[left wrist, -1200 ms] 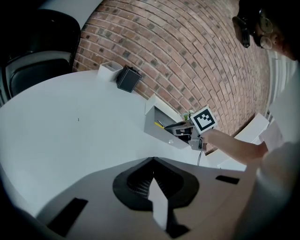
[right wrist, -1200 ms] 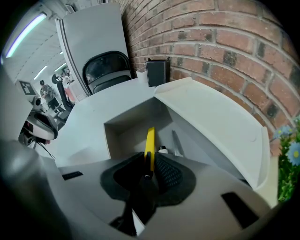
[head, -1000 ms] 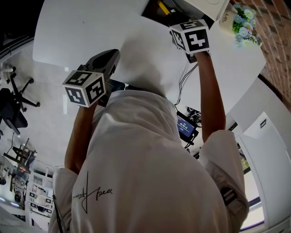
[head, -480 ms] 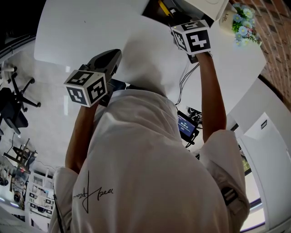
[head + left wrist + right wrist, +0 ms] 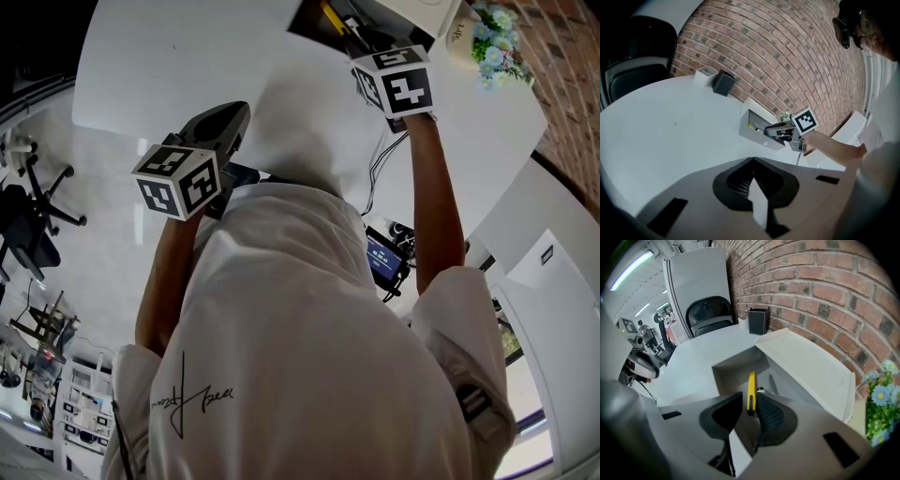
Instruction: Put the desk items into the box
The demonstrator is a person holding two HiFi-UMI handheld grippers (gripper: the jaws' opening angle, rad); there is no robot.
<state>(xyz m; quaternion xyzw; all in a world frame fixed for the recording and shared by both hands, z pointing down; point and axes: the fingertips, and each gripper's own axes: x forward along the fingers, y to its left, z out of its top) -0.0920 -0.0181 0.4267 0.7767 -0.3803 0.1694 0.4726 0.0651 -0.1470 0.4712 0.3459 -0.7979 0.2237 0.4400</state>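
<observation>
The cutter [image 5: 751, 390] lies in the box [image 5: 740, 366], pointing to 12 o'clock, untouched between the right gripper's [image 5: 749, 401] wide jaws, which have just narrowed a little.

"Where is the box [image 5: 736, 366] sitting?"

"It is sitting open on the white worktop [image 5: 689, 357], up at twelve o'clock in the head view. It is showing pale grey walls, and its lid [image 5: 806, 359] is lying folded back toward three o'clock in the right gripper view."

"And what is lying inside?"

"A slim yellow tool [image 5: 751, 390] is lying flat on the bottom, running from six toward twelve o'clock. A thin grey stick [image 5: 772, 383] is lying just beside it at three o'clock, roughly parallel. A small white-topped piece [image 5: 761, 390] is sitting between them, too small to identify."
</observation>
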